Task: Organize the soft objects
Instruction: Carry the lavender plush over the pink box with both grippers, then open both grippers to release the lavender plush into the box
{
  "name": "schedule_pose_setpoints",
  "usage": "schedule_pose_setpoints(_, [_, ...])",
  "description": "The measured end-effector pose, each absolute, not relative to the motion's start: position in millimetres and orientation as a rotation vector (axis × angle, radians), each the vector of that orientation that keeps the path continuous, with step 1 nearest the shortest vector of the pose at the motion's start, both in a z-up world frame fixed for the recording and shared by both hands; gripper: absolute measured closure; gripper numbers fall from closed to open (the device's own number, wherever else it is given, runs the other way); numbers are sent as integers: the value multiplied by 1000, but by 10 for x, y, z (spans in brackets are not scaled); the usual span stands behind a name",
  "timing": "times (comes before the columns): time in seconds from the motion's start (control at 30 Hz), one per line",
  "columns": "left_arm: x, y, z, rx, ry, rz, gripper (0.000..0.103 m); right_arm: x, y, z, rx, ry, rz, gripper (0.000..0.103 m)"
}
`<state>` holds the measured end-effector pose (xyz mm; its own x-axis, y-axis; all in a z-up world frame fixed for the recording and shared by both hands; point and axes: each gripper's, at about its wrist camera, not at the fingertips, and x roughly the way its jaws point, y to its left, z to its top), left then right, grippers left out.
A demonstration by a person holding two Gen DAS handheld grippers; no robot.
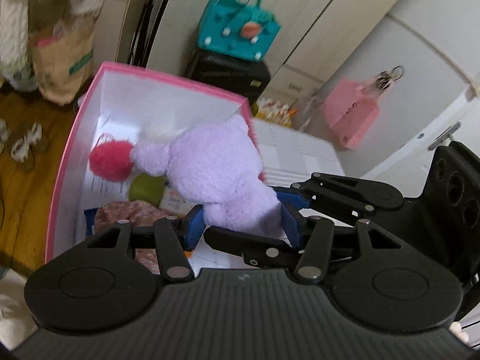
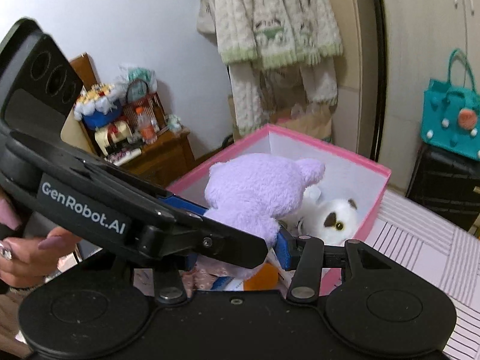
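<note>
Purple toy: a fluffy lilac plush animal (image 1: 216, 174) hung over the open box, its lower end pinched by both of your tongs, its head above the box's far corner.
Left tongs: your left gripper (image 1: 241, 225) had its blue pads pressed into the plush from either side, so it was pinching the toy.
Right tongs: your right gripper (image 2: 240, 246) gripped the same toy low down; one blue pad (image 2: 283, 247) showed against the fur, and the other was largely hidden behind the left tool crossing in front.
Box: a pink-rimmed cardboard box with white inner walls (image 1: 168, 102) sat directly under the toy.
Inside the box: a round red pompom-like plush (image 1: 111, 160) lay just beside the toy's arm, a small olive-green soft ball (image 1: 147, 190) below it, and a mottled pink fabric piece (image 1: 129, 213) nearer you. From the right-hand camera a white plush with brown patches and a dark eye (image 2: 336, 220) lay on the floor of the box.
Your hand: fingers with painted nails (image 2: 30, 252) held the left tool's handle.
Surroundings: a teal handbag with pompoms (image 1: 240, 30) stood on a black case behind the box; knitted cream-and-green garments (image 2: 279, 30) hung on the wall.
</note>
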<state>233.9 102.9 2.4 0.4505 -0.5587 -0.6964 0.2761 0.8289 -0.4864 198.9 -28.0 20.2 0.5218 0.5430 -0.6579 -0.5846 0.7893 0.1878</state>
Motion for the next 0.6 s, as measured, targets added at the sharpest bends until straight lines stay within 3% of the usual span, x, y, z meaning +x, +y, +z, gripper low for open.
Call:
schedule_pose_setpoints(0.37, [2705, 1223, -397, -385, 1091, -516, 50, 2381, 34, -64, -205, 905, 693, 49])
schedule_pose_setpoints(0.6, [2717, 1269, -385, -360, 1094, -513, 50, 2506, 122, -134, -339, 968, 683, 48])
